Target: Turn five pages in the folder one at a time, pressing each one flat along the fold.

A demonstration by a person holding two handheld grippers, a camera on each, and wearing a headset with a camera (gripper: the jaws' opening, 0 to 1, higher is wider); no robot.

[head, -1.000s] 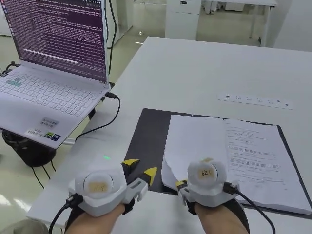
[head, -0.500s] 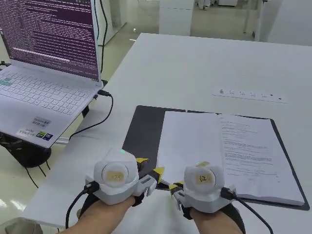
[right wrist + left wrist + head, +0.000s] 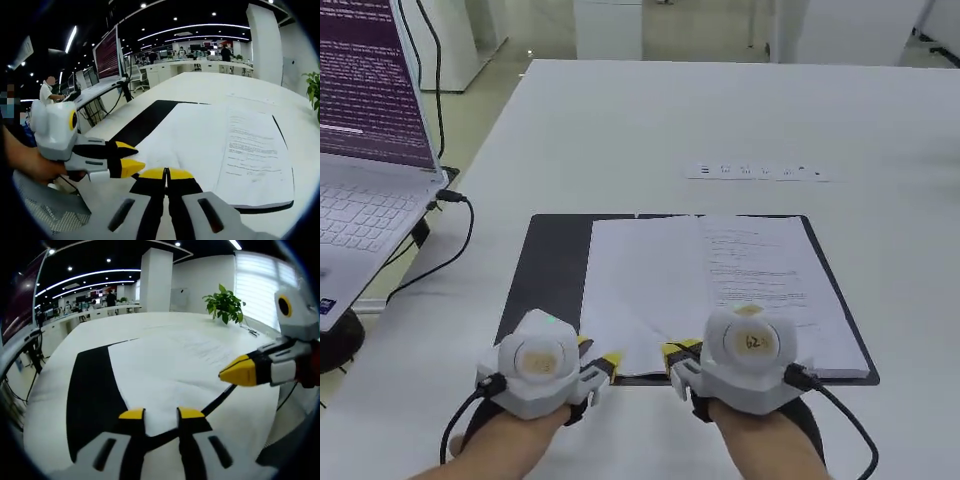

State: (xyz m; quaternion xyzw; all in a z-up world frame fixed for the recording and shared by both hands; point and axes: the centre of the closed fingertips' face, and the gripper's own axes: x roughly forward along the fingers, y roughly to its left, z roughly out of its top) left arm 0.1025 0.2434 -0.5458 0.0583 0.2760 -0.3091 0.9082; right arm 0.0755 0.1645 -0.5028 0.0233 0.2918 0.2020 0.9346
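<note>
L gripper [image 3: 161, 413] fingers parted, R gripper [image 3: 166, 173] fingers together, both at folder [image 3: 555, 270] near edge.

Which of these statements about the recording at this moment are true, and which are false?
1. The folder lies open on the table. True.
2. The left page is covered in print. False: it is blank, and the print is on the right page.
3. The right gripper has its jaws closed together. True.
4. The laptop sits to the right of the folder. False: it is off to the left, beyond the table edge.
5. The left gripper is clamped shut on a page. False: its jaws stand apart at the folder's near edge.
</note>
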